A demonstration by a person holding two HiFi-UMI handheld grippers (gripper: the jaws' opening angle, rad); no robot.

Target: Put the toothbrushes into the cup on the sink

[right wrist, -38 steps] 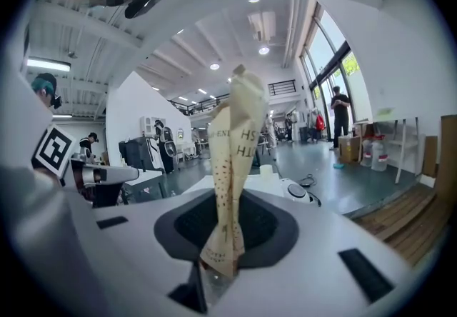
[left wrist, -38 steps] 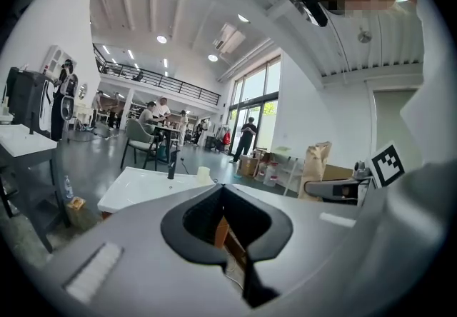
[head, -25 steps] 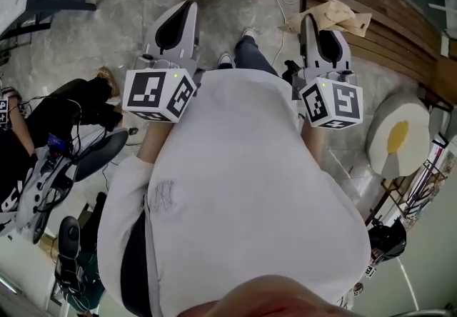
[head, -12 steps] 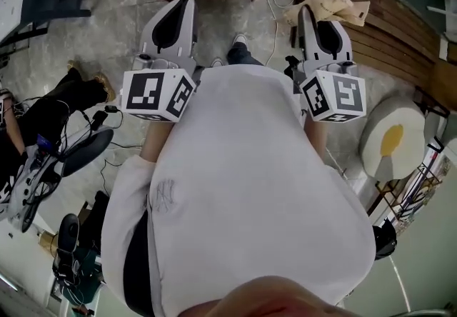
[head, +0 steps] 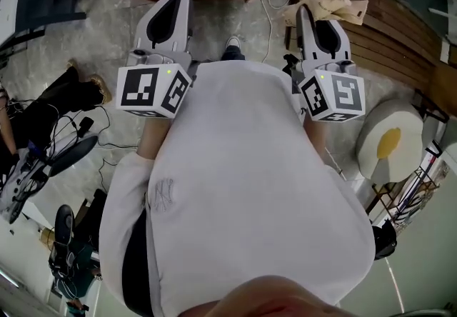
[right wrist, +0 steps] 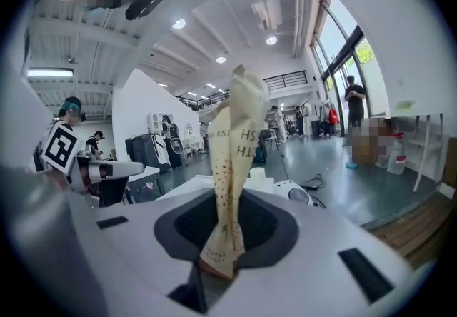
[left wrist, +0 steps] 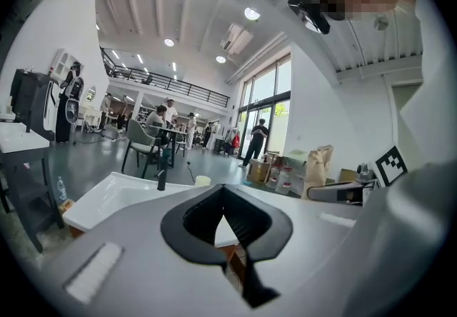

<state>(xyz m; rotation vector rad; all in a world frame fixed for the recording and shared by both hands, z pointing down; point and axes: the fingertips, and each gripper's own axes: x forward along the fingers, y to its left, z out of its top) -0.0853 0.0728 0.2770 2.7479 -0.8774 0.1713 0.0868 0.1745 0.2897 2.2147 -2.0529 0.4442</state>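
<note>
Right tool (right wrist: 218,260) pinching cream paper wrapper (right wrist: 232,165), lettering perhaps "HS", "ENT"

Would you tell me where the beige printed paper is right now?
The beige printed paper is clamped in the right tongs, upright between them; in the head view it shows at upper right, beside the wooden planks.

Bright, even daylight from tall windows (left wrist: 265,98) plus round ceiling lamps (left wrist: 250,13), shadows soft, both gripper views bulging and black at the rims, nearest foreground blurred.
</note>
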